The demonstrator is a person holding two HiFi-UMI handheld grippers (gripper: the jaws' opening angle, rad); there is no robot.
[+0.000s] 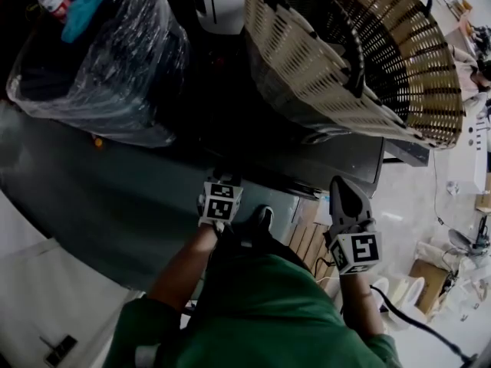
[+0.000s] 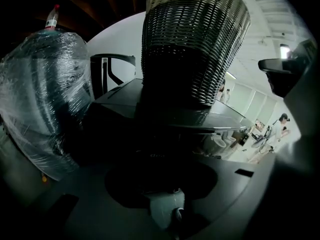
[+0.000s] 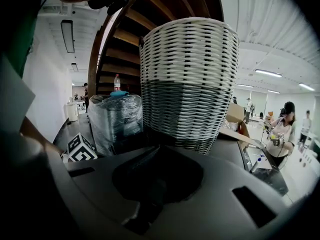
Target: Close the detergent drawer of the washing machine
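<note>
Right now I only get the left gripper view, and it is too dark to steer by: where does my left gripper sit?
Observer: In the head view the left gripper is near the front edge of the dark grey washing machine top, on the near side of the tall woven wicker basket.
Operator: And the right gripper?
Observer: The right gripper is held to its right, apart from it, fingers pointing towards the machine.

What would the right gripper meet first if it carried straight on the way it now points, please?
Most likely the wicker basket, low on its grey band. The right gripper aims at it, though depth is hard to judge.
</note>
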